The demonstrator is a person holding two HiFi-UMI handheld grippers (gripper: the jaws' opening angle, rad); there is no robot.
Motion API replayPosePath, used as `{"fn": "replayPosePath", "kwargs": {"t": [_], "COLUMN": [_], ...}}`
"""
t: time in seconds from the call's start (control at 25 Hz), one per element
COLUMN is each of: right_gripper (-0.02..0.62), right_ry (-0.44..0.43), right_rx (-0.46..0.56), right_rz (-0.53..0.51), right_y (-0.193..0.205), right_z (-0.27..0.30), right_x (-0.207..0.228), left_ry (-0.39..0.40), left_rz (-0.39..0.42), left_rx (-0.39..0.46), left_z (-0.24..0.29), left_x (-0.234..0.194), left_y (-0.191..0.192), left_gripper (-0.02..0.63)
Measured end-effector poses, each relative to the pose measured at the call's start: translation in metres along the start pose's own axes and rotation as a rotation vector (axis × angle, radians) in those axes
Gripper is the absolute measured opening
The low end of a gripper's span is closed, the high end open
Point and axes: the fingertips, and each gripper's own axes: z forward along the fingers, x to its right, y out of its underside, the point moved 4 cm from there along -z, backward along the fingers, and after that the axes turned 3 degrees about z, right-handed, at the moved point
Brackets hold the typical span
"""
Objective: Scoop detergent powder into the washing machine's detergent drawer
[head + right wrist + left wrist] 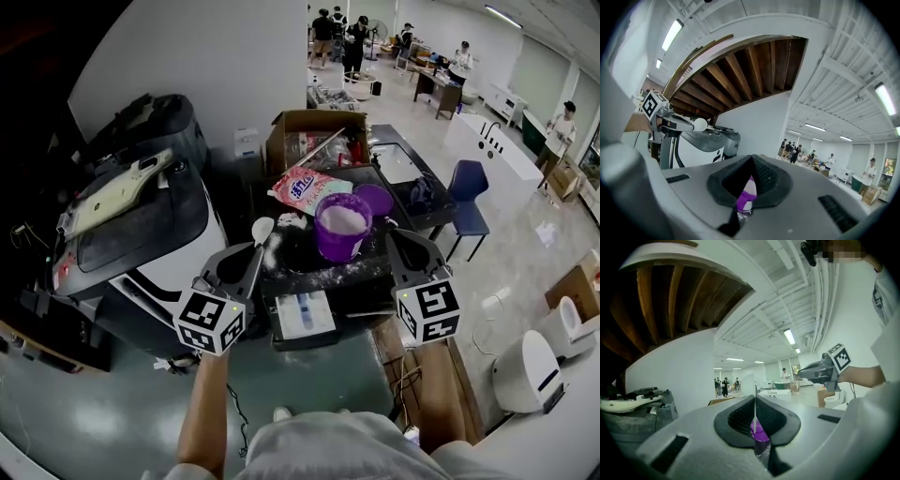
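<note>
Your left tongs [255,247] are clamped on the thin handle of the white scoop [262,228]. Its bowl stands just left of the tub [328,246], and it is too small to tell whether it carries anything. Your right tongs [392,231] are pressed together on nothing and hover just right of the tub, near its rim. The tub is open and full of white powder [343,218], and its lid [375,199] lies behind it to the right. The drawer [291,317] stands out in front of the tub, lower and slightly left.

The step in hand looks like loading the scoop. Bring the bowl over the tub's left rim, dip shallow and lift out a modest, level load. A handle that thin may twist in the grip, so hold the bowl flat. Part the right tongs and brace the tub's right wall so it can't slide or tip as you dig.

Then take the short path forward of the tub and down. The counter [291,261] in front of the tub is dusted with spilled powder, so go slowly. Tip only once the bowl is over a drawer compartment.
</note>
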Motion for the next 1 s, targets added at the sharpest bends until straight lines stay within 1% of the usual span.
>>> {"fn": "replayPosePath", "kwargs": {"t": [0.24, 0.6, 1.0], "right_gripper": [0.005, 0.005, 0.005], "right_ry": [0.001, 0.014, 0.024], "right_rx": [-0.001, -0.019, -0.058], "right_rz": [-0.004, 0.003, -0.005], "right_y": [0.000, 0.006, 0.003], "right_z": [0.004, 0.009, 0.020], "right_x": [0.000, -0.005, -0.029], "left_ry": [0.003, 0.016, 0.047], "left_rz": [0.030, 0.044, 0.044], "left_rx": [0.007, -0.008, -0.027], "left_z": [-0.001, -0.004, -0.016], "left_x": [-0.001, -0.005, -0.024], "left_y": [-0.008, -0.002, 0.010], "left_gripper": [0.013, 0.012, 0.013]}}
